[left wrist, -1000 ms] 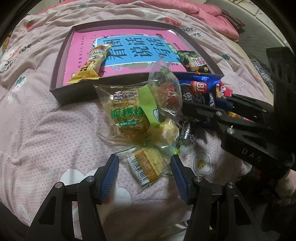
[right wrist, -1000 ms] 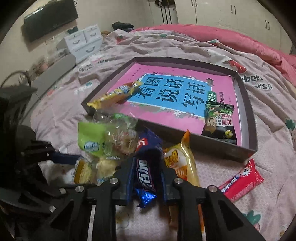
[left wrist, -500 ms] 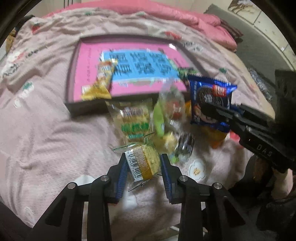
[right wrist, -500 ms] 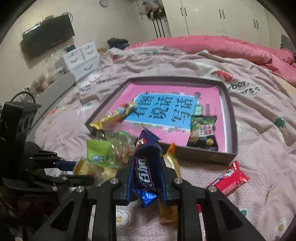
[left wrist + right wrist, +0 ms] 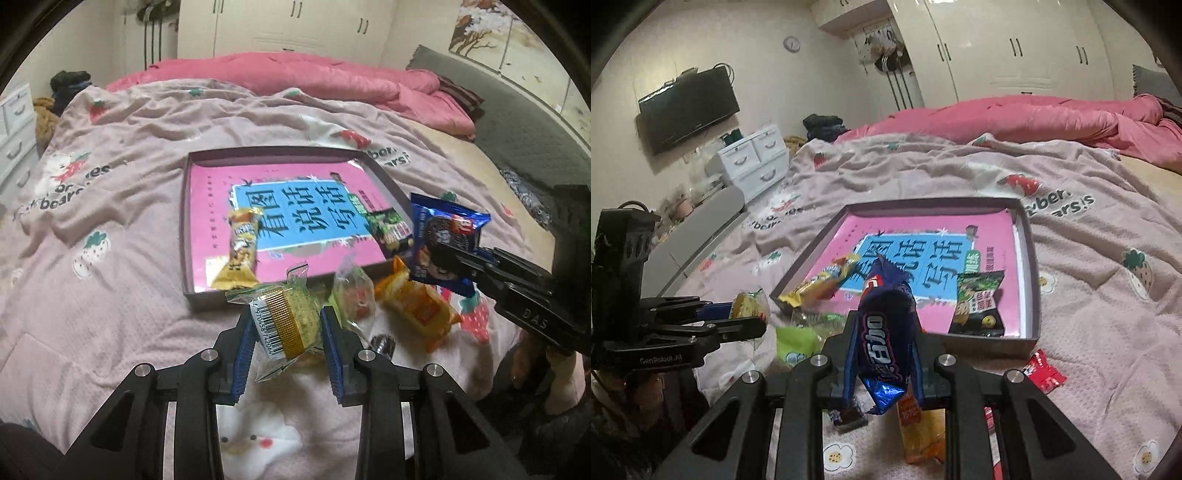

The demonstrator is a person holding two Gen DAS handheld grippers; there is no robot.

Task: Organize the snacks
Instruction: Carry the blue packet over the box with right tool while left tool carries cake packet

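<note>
My left gripper (image 5: 286,325) is shut on a clear-wrapped yellow cake with a barcode (image 5: 286,323), held above the bedspread just in front of the tray. My right gripper (image 5: 884,343) is shut on a blue cookie packet (image 5: 886,332), also seen in the left wrist view (image 5: 445,240), raised near the tray's front right corner. The dark shallow tray (image 5: 184,236) with a pink and blue book cover inside holds a yellow bar (image 5: 242,253) and a dark green packet (image 5: 391,229). An orange packet (image 5: 417,308) and a clear green-labelled bag (image 5: 352,293) lie in front of it.
A red packet (image 5: 1043,373) lies on the bedspread right of the tray. A small dark wrapped sweet (image 5: 382,343) lies by the left gripper. A pink duvet (image 5: 332,77) is bunched at the far side. White drawers (image 5: 753,162) stand left of the bed.
My left gripper closed on the yellow cake and lifted it off the bedspread. My right gripper lifted the blue cookie packet higher. Both views tilted up and drew back from the tray.
</note>
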